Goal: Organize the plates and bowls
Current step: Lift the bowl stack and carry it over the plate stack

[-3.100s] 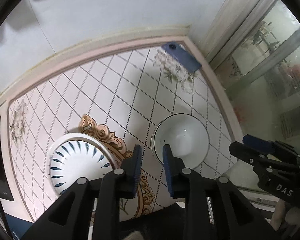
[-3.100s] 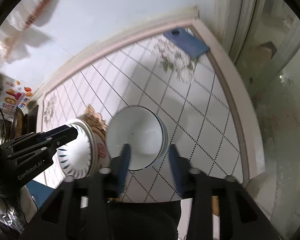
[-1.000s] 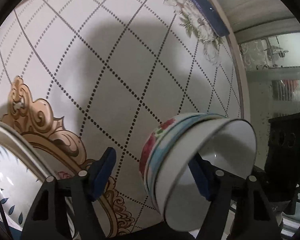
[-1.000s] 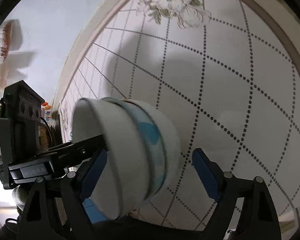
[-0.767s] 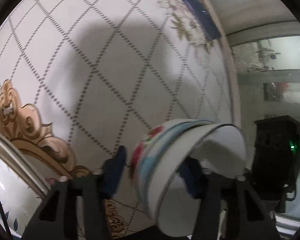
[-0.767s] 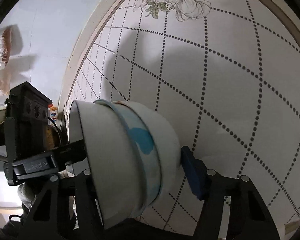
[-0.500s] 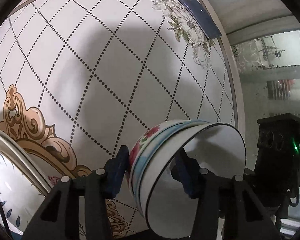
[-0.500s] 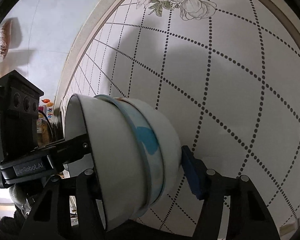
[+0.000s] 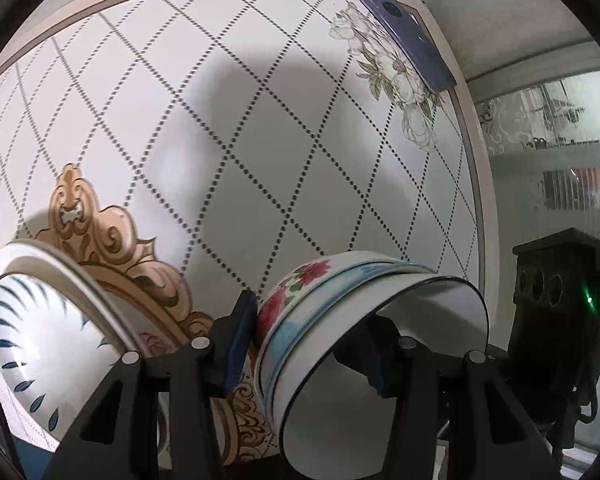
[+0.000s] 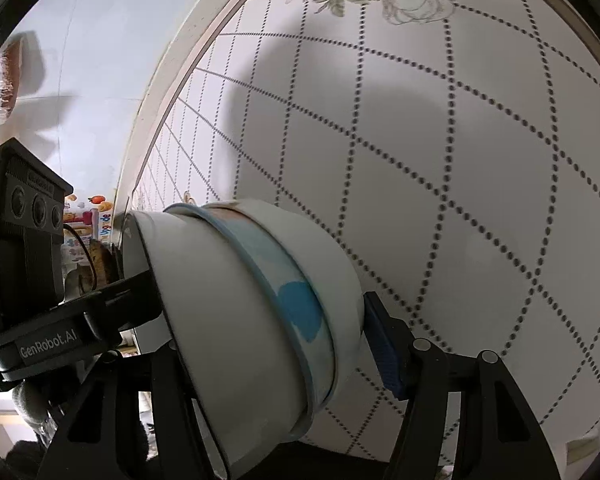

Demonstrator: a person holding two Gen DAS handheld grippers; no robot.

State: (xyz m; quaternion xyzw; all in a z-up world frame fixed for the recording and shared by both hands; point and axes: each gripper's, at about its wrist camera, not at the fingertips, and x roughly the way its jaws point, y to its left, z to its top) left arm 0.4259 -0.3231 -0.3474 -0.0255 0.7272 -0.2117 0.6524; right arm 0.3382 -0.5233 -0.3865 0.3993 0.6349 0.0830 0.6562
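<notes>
A stack of nested bowls [image 9: 340, 320] is held off the table between both grippers: white bowls, one with red flowers, one with a blue band. My left gripper [image 9: 308, 340] is shut on the stack, one blue pad outside and one inside the rim. My right gripper [image 10: 260, 340] is shut on the same stack [image 10: 252, 320] from the opposite side; its left finger is hidden behind the bowls. A white plate with blue leaf marks [image 9: 40, 340] sits at lower left on the table.
The table [image 9: 260, 140] has a white top with dotted diamond lines, floral prints and a gold ornament. A dark blue phone [image 9: 408, 40] lies at the far corner. A glass partition [image 9: 560, 140] runs along the right edge.
Both grippers came down around the bowl stack, closed on it and lifted it, tilted. In the last half second the stack rose slightly and the view shifted a little.
</notes>
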